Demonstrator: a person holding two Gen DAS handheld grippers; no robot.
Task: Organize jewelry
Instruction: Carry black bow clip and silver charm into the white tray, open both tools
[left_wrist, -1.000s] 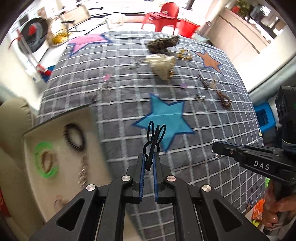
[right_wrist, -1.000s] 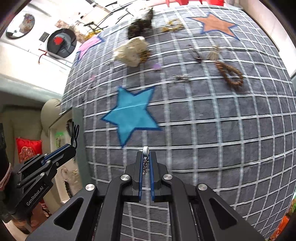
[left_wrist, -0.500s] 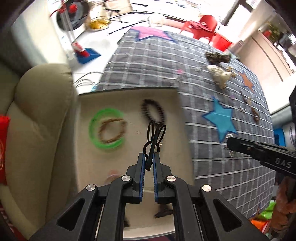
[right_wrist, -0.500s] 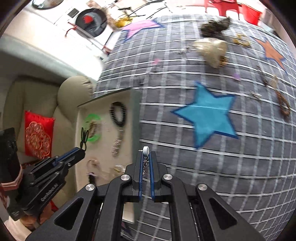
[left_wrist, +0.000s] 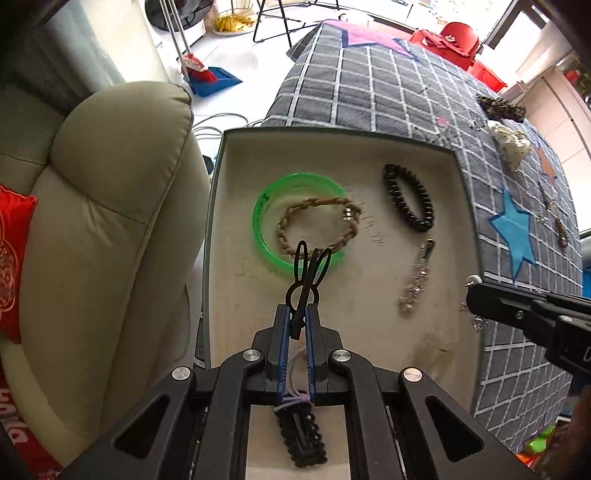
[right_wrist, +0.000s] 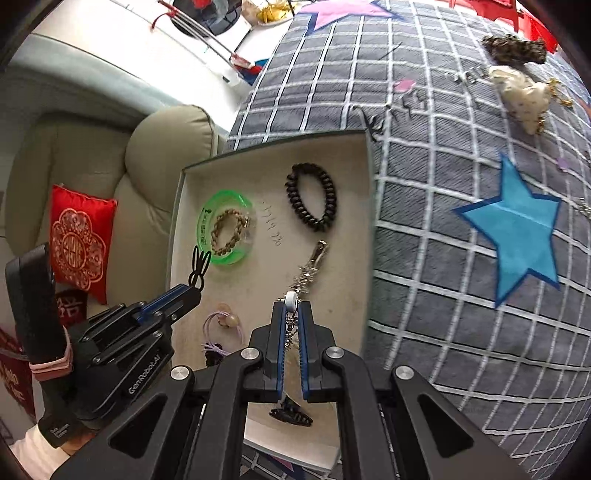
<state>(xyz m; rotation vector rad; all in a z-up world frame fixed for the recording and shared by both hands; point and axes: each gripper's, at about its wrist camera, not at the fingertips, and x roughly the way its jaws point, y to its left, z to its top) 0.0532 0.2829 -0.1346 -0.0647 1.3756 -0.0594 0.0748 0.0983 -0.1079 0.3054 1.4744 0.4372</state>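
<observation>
Jaws clamped on both sides: left gripper (left_wrist: 297, 325) grips the black bunny-ear hair clip (left_wrist: 308, 275), right gripper (right_wrist: 291, 321) pinches a pearl-tipped chain earring (right_wrist: 291, 302). Both have swung from the quilt to above the beige tray (left_wrist: 221, 258). Next, probably, release.

A tray (left_wrist: 466, 206) sits on a bed's (left_wrist: 388, 92) edge beside an armchair (left_wrist: 110, 206); inside, a braided bracelet (left_wrist: 317, 229) lies within a ring (left_wrist: 266, 206).

I count one tray (right_wrist: 364, 229), one green bangle (right_wrist: 227, 230), two bracelets, braided (left_wrist: 317, 227) and black-beaded (left_wrist: 408, 203), and three fabric stars.
</observation>
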